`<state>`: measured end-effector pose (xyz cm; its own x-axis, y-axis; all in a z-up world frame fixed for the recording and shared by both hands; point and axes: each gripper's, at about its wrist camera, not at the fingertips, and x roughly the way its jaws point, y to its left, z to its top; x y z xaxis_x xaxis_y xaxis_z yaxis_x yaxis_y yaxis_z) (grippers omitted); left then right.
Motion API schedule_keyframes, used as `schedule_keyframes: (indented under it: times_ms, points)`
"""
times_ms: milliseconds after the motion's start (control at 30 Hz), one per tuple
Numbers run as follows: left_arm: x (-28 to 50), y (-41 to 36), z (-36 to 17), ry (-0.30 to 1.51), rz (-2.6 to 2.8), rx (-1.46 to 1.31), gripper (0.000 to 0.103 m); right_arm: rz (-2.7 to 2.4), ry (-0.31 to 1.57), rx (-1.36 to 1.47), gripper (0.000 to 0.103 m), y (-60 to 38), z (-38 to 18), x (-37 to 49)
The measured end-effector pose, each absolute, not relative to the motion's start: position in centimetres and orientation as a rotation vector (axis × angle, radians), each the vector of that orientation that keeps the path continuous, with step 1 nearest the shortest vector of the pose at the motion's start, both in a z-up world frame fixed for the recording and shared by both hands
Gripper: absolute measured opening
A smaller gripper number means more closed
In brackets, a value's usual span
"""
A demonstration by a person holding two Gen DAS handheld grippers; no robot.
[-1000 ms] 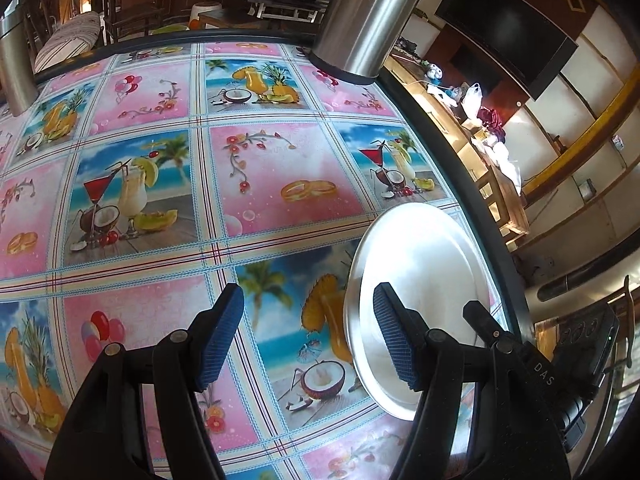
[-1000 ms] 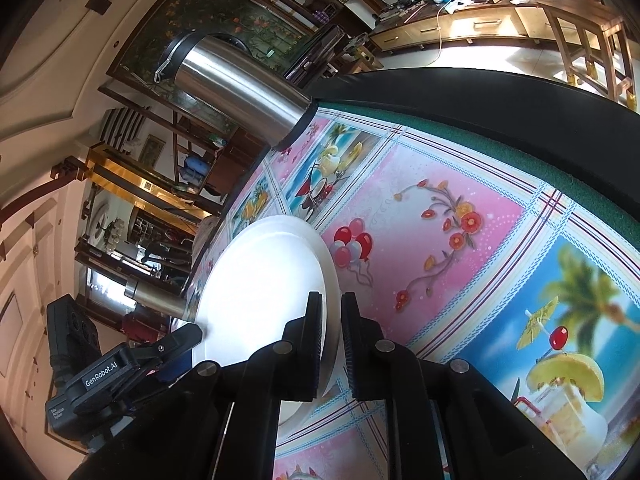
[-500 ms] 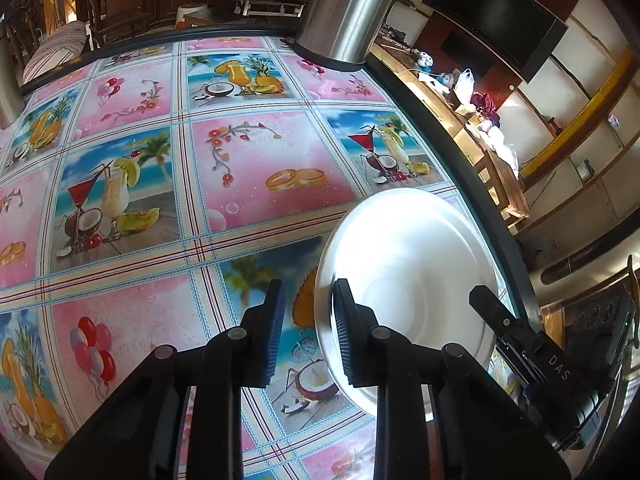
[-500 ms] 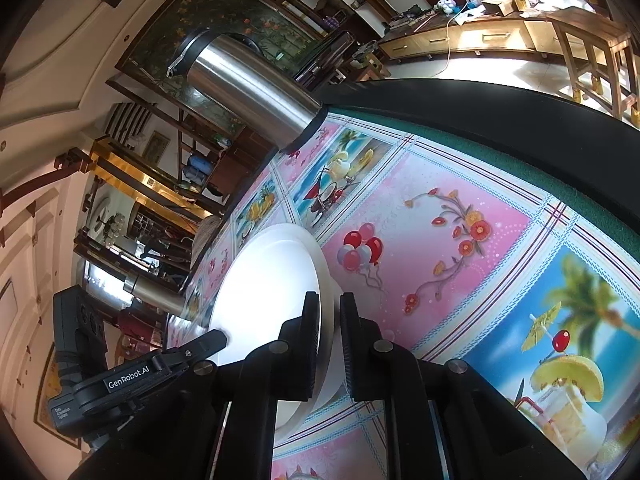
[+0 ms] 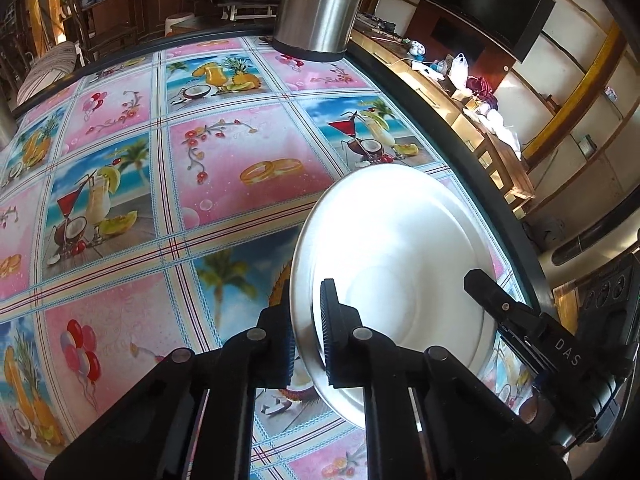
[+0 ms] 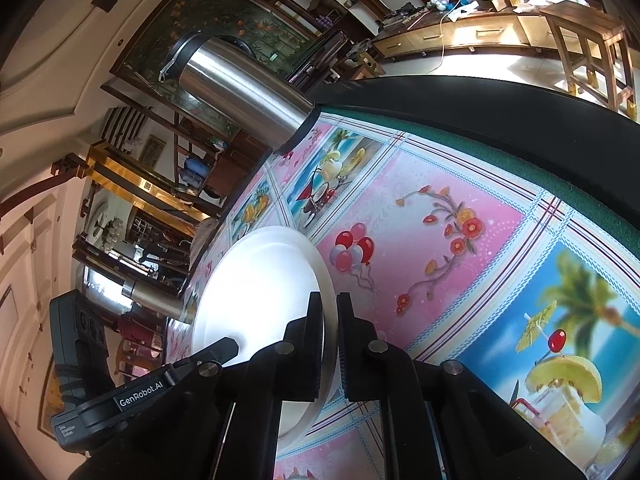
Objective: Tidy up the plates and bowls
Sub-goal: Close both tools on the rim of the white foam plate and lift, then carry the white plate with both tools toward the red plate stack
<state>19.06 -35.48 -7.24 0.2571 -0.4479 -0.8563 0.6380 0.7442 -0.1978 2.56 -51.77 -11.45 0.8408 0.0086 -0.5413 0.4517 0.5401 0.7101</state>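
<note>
The table [image 5: 224, 184] fills both views, covered by a bright oilcloth of pink squares and tropical drink pictures, with a dark rim along its edge. At the far edge stands a tall steel flask [image 5: 320, 4], upright, its black base on the cloth; the right wrist view shows it [image 6: 240, 92] too, near that same edge.

Now the plate [image 5: 400, 264], a round steel one, sits close to the table's right edge in the left wrist view, tilted with its near-left rim raised off the cloth. The left gripper [image 5: 306, 332] has its jaws pinched narrow on that rim, one pad under, one over.

On the opposite side, the right gripper [image 6: 329, 320] is clamped narrow on the plate's [image 6: 256, 280] rim as well, the plate glaring white there. So both tools hold the one plate, from opposite sides.
</note>
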Motion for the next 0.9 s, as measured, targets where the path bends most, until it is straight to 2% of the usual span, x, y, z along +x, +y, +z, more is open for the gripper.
schedule_keyframes:
  times_ms: [900]
  points:
    - [17.6,-36.0,-6.7,0.947,-0.643,0.327,0.009,-0.246,0.539,1.032,0.007,-52.1,-12.1,2.5]
